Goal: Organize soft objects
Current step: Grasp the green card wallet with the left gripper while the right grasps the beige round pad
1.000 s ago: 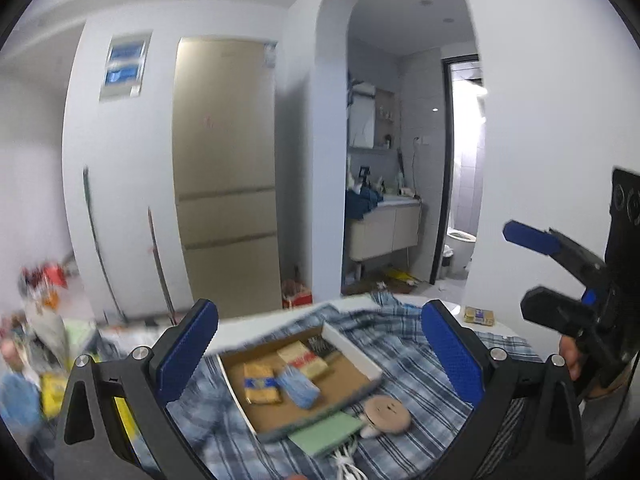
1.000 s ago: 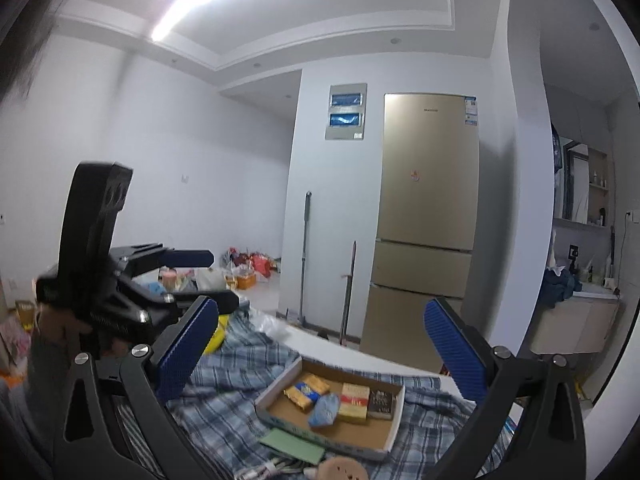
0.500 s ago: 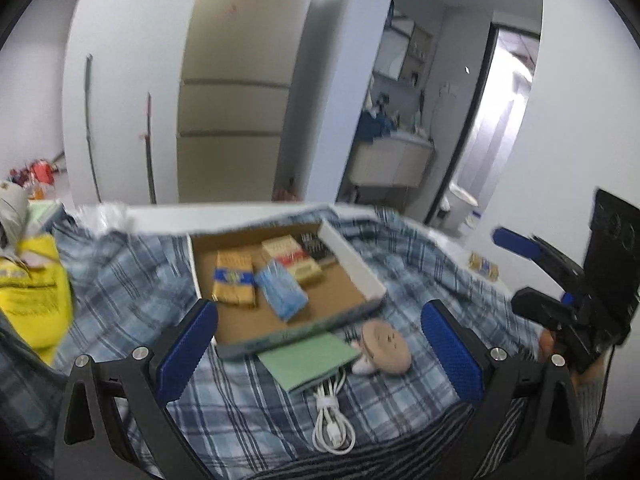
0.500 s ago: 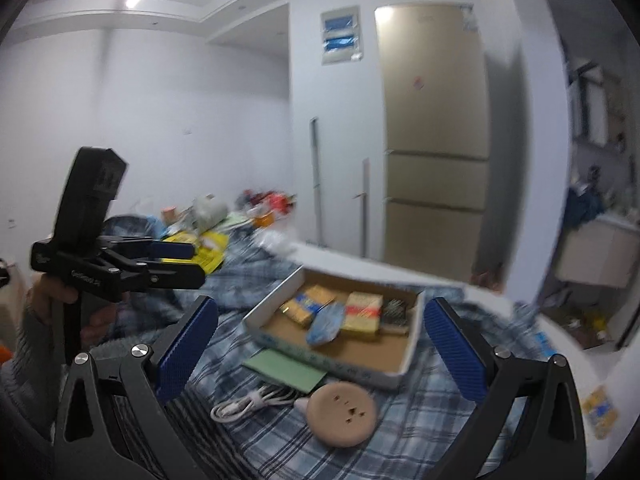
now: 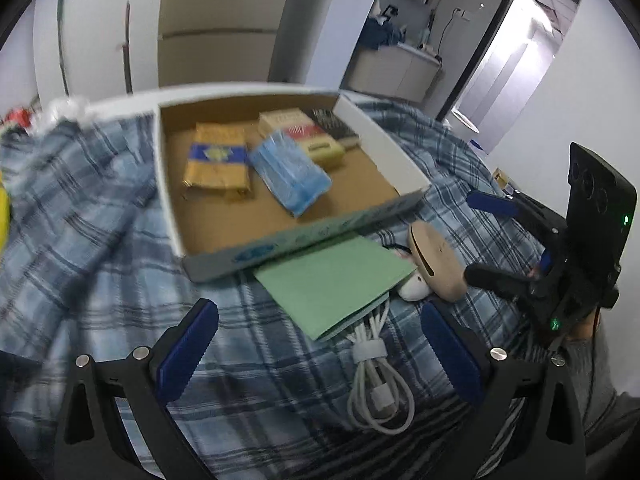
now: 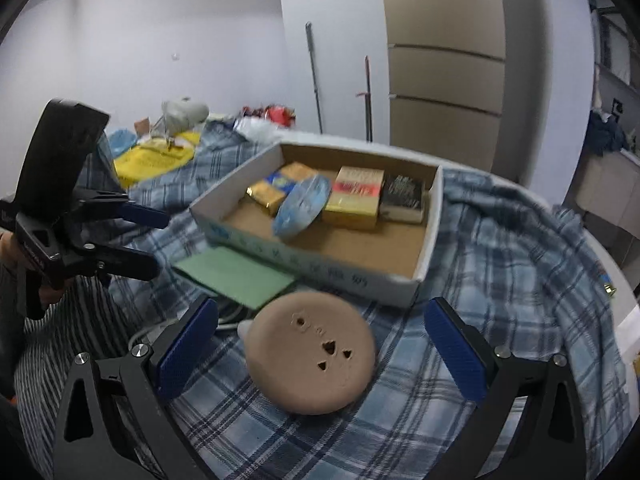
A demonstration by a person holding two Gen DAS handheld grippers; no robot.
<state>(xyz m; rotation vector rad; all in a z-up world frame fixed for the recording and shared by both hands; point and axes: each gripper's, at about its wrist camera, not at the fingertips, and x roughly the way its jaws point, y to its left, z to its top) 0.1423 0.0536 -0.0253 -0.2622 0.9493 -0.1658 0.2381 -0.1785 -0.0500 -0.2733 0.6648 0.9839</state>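
Note:
A shallow cardboard box (image 5: 280, 224) lies on a blue plaid cloth (image 5: 80, 216). Inside are a gold-and-blue packet (image 5: 216, 160), a light blue soft packet (image 5: 290, 176), a red-and-yellow box (image 5: 304, 132) and a dark box (image 5: 334, 124). In front of the box lie a green folded sheet (image 5: 332, 280), a coiled white cable (image 5: 380, 396) and a round tan pad (image 6: 312, 356). My left gripper (image 5: 318, 320) hangs open above the green sheet and cable. My right gripper (image 6: 320, 308) is open with the tan pad between its fingers, not touching it.
A yellow bag (image 6: 156, 160) and clutter lie on the cloth's far left. The white table edge (image 6: 624, 312) shows at right. A beige fridge (image 6: 444, 60) and two poles stand behind the table. Each gripper appears in the other's view, hand-held.
Both views have tilted down and come closer to the table. The box, green sheet and tan pad now fill the frames. Both grippers stay open.

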